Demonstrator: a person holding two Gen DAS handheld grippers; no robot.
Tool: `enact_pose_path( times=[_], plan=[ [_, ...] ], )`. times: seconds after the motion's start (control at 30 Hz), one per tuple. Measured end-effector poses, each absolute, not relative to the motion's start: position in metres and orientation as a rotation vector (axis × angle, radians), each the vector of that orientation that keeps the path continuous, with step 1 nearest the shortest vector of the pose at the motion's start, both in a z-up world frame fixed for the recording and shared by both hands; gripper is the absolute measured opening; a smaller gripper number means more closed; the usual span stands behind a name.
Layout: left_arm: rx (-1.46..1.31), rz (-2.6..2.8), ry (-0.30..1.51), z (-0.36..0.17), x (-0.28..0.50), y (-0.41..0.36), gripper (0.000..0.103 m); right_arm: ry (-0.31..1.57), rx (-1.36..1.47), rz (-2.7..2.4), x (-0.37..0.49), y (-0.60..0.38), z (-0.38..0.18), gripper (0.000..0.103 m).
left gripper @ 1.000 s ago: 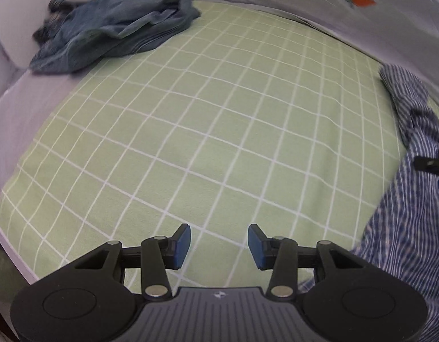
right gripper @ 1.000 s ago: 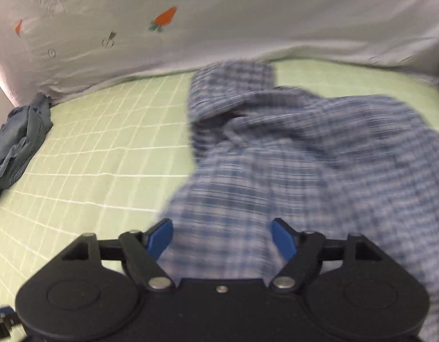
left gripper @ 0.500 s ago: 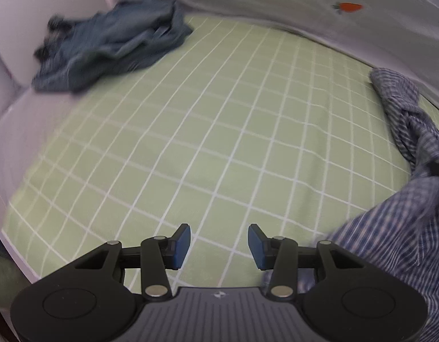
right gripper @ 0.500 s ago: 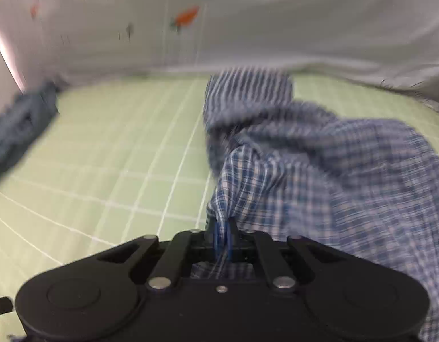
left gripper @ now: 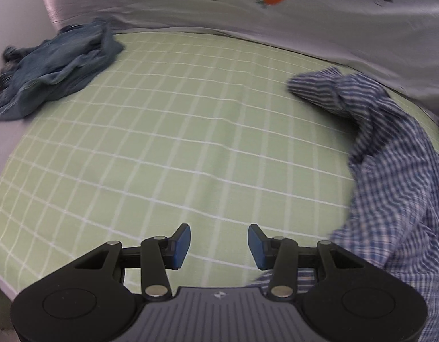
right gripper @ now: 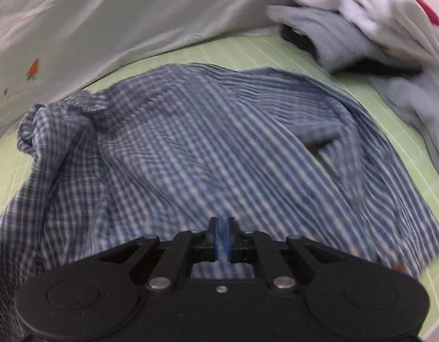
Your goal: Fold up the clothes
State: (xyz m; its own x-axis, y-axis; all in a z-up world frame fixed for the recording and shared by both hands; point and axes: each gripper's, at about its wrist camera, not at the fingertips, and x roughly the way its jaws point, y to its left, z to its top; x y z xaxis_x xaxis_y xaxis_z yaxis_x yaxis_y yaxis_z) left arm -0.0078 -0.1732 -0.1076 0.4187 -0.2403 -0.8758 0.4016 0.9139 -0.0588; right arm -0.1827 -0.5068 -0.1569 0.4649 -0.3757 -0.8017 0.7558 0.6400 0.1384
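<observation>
Bed sheet (left gripper: 191, 142): green with a white grid; wide bare stretch across the centre of the left wrist view, open from the lower left to the middle right.
Far edge: pale quilt (left gripper: 304, 28) with small carrot prints runs along the top of both views, bounding the sheet.
Left edge: crumpled denim garment (left gripper: 57, 65) at upper left of the left wrist view, on the sheet's corner.
Right edge: heap of pale and red clothes (right gripper: 376, 34) at upper right of the right wrist view, just beyond the shirt.
Checked shirt (right gripper: 205, 142): blue and white, rumpled, filling the centre of the right wrist view; at right edge of the left wrist view.
Left gripper (left gripper: 219, 242): jaws partly apart, nothing between them, above bare sheet, shirt hem near its right finger.
Right gripper (right gripper: 222, 238): jaws nearly together, pinching a fold of shirt cloth, having just eased open a touch with cloth between them.
</observation>
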Motion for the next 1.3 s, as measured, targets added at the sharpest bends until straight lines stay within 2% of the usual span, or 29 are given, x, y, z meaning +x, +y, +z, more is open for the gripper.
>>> enact_pose_path(
  times=[0.03, 0.1, 0.23, 0.3, 0.43, 0.47, 0.5, 0.6, 0.63, 0.67, 0.7, 0.77, 0.83, 0.97, 1.03, 1.1, 1.17, 1.3],
  plan=[
    [0.177, -0.411, 1.07, -0.109, -0.008, -0.178, 0.047, 0.804, 0.531, -0.721, -0.184, -0.504, -0.152, 0.017],
    [0.195, -0.423, 1.07, -0.11, -0.01, -0.187, 0.047, 0.768, 0.523, -0.666, -0.174, -0.495, -0.141, 0.038],
    [0.217, -0.428, 1.06, -0.108, -0.008, -0.193, 0.05, 0.716, 0.473, -0.541, -0.135, -0.48, -0.119, 0.053],
    [0.228, -0.399, 1.073, -0.109, -0.003, -0.191, 0.054, 0.711, 0.44, -0.481, -0.113, -0.472, -0.115, 0.072],
    [0.247, -0.374, 1.087, -0.111, 0.002, -0.187, 0.056, 0.733, 0.392, -0.398, -0.078, -0.459, -0.117, 0.092],
    [0.251, -0.372, 1.087, -0.112, 0.002, -0.187, 0.057, 0.743, 0.388, -0.386, -0.071, -0.457, -0.12, 0.103],
    [0.254, -0.37, 1.088, -0.112, 0.003, -0.186, 0.058, 0.753, 0.388, -0.378, -0.064, -0.456, -0.124, 0.103],
    [0.256, -0.363, 1.087, -0.112, 0.004, -0.187, 0.059, 0.819, 0.392, -0.353, -0.047, -0.455, -0.137, 0.102],
    [0.256, -0.362, 1.086, -0.112, 0.005, -0.188, 0.059, 0.842, 0.387, -0.354, -0.045, -0.456, -0.14, 0.098],
    [0.255, -0.363, 1.083, -0.112, 0.006, -0.189, 0.059, 0.861, 0.38, -0.357, -0.044, -0.457, -0.142, 0.077],
    [0.253, -0.362, 1.079, -0.111, 0.008, -0.191, 0.059, 0.862, 0.386, -0.354, -0.046, -0.46, -0.142, 0.043],
    [0.247, -0.362, 1.074, -0.11, 0.011, -0.195, 0.059, 0.838, 0.404, -0.344, -0.053, -0.468, -0.138, 0.01],
    [0.239, -0.369, 1.07, -0.109, 0.014, -0.201, 0.058, 0.801, 0.402, -0.343, -0.063, -0.476, -0.13, 0.005],
    [0.249, -0.391, 1.051, -0.109, 0.016, -0.223, 0.058, 0.773, 0.418, -0.404, -0.085, -0.507, -0.123, 0.005],
    [0.258, -0.407, 1.045, -0.11, 0.017, -0.236, 0.058, 0.801, 0.499, -0.446, -0.095, -0.53, -0.137, 0.006],
    [0.269, -0.434, 1.045, -0.111, 0.019, -0.253, 0.058, 0.824, 0.586, -0.481, -0.106, -0.551, -0.153, 0.016],
    [0.29, -0.469, 1.042, -0.111, 0.02, -0.272, 0.058, 0.814, 0.657, -0.486, -0.115, -0.562, -0.163, 0.016],
    [0.303, -0.544, 1.07, -0.118, 0.02, -0.31, 0.058, 0.809, 0.607, -0.452, -0.108, -0.564, -0.163, 0.022]
  ],
)
